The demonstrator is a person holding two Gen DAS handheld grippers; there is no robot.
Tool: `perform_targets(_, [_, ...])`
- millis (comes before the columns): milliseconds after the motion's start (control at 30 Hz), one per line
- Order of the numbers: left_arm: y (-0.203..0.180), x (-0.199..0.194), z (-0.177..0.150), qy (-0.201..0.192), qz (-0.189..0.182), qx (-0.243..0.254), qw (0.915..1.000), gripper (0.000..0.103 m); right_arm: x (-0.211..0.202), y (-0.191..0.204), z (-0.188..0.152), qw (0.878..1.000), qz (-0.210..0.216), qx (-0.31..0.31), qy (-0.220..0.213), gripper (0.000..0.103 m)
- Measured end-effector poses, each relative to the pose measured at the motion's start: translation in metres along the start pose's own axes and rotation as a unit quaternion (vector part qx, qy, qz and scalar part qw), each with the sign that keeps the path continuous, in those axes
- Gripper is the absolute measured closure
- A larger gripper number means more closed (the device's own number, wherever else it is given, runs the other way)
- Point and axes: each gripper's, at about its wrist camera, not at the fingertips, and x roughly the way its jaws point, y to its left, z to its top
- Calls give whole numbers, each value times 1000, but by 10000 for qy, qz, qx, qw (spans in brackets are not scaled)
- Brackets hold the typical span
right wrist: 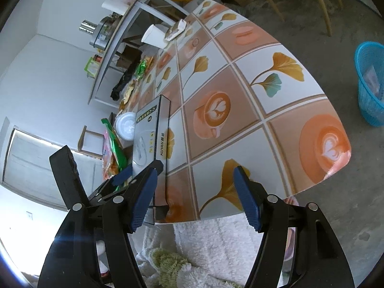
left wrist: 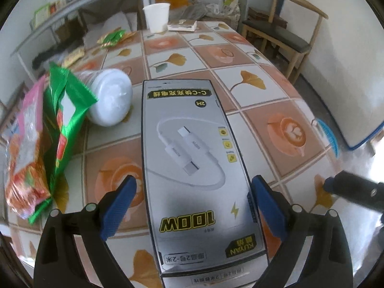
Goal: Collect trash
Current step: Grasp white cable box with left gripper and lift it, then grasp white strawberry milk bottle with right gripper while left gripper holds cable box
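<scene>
While left gripper (left wrist: 192, 192) straddles cable box (left wrist: 192, 156), jaws open w/ gaps both sides, right gripper (right wrist: 195, 192) beside box, open, empty. Next: close, lift.

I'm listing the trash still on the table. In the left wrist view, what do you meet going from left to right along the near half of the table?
Pink snack bag → green snack bag → white plastic lid → cable box, lying between the left gripper's open fingers.
</scene>
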Motion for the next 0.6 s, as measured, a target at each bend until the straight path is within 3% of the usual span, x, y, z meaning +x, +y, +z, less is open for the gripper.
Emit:
perform_targets(133, [4,8,-3,181,-166,-108,9996,9,-2,10,6,9996,-191,-207,-69,39])
perform_targets(300, [13,3,-8,96,-449,-143,9988,11,-3,49,30,9956,-220,-902,-97,39])
perform_targets(500, [20,-3,-16,52,-643,-252,9976,11,42,124,70,9749,-74,-2183,422,39])
perform_targets(600, [24,-7,-22,21,-717,-299,9970,12,85,155,88,9595,-223,-2683,827,47])
